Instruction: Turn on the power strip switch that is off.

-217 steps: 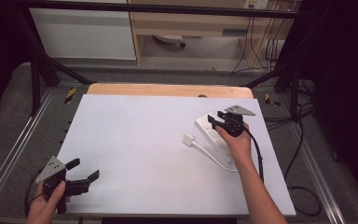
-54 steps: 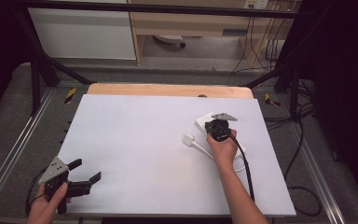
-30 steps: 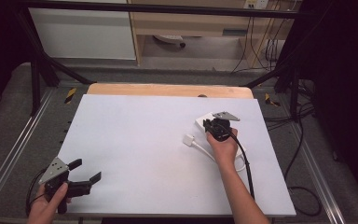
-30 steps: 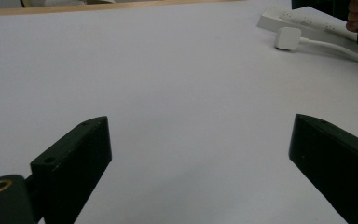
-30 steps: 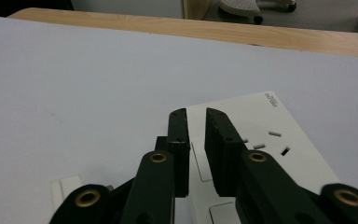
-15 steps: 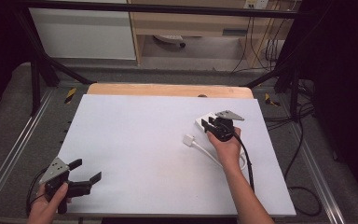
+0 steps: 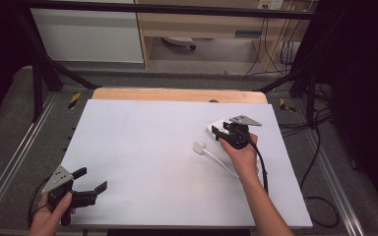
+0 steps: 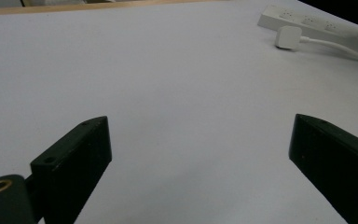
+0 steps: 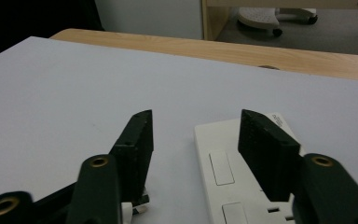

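Fingers of the right gripper [image 7: 222,133] have just been opening and now stand apart over the end of the white power strip [image 9: 242,186], which lies on the worktop [image 7: 142,147] near its right edge. Its plug [image 7: 199,147] lies just beside it. Left gripper [image 7: 91,189] rests wide apart at the near left corner.

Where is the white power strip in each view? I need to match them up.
High view: power strip right of centre on the white board, towards its far side.
Left gripper view: power strip at top right corner, lying flat.
Right gripper view: power strip at bottom centre, close up.
Shared landmark: the wooden table edge beyond the board.
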{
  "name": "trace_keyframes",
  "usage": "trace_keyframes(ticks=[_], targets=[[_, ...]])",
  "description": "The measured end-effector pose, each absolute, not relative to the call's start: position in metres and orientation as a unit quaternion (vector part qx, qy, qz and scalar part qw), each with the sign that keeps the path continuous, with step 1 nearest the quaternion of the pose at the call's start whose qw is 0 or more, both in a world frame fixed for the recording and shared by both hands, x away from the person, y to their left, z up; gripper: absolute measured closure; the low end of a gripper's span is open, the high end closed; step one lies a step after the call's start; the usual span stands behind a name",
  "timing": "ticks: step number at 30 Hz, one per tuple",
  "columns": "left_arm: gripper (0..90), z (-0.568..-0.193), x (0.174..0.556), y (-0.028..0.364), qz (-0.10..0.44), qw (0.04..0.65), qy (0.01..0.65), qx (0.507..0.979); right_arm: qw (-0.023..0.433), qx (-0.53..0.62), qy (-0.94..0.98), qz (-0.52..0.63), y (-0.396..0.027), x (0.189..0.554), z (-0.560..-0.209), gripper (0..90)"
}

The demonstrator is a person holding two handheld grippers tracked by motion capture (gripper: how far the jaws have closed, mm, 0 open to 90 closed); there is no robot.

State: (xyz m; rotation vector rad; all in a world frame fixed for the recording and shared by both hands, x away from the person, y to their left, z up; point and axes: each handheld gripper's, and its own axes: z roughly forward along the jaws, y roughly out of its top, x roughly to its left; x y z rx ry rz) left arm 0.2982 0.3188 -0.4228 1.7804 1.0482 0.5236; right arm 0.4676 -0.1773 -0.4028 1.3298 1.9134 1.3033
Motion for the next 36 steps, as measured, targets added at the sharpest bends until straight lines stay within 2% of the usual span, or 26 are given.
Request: trace_keyframes(ticks=[9,18,24,36], targets=[[5.7,-0.423,0.298,0.319,0.218,0.482,0.430,0.732,0.216,0.486,0.701,0.476,-0.178,0.467,-0.396,24.8],[5.7,-0.423,0.298,0.319,0.216,0.483,0.430,0.731,0.222,0.477,0.706,0.474,-0.181,0.461,-0.387,8.3],[5.7,-0.423,0.298,0.319,0.218,0.481,0.430,0.732,0.226,0.470,0.707,0.478,-0.184,0.454,-0.379,4.7],[5.7,-0.423,0.298,0.319,0.215,0.483,0.432,0.731,0.249,0.455,0.699,0.492,-0.197,0.439,-0.365,5.2]])
